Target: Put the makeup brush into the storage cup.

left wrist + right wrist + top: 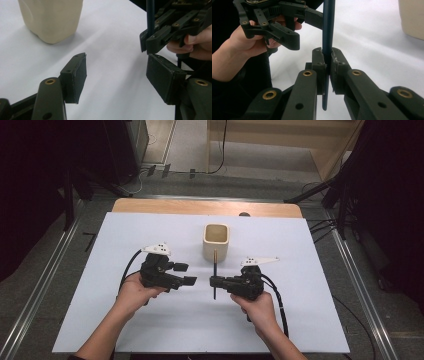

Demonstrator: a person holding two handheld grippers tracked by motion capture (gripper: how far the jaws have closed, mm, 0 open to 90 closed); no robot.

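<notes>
Two hands reach in from the near edge of a white tabletop (150, 320). Right gripper (214, 282) has its jaws clamped on a thin dark pencil (215, 270), held above the tabletop. Left gripper (186, 274), just beside it, has jaws spread apart, holding nothing. Farther back stands a cream cup (216, 242).

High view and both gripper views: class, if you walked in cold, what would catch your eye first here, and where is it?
First, the dark pen clamped crosswise in the right gripper, near the middle of the white table. Just behind it stands the cream cup, upright and open-topped. To the left, the left gripper has its jaws spread with nothing between them, facing the pen.
</notes>
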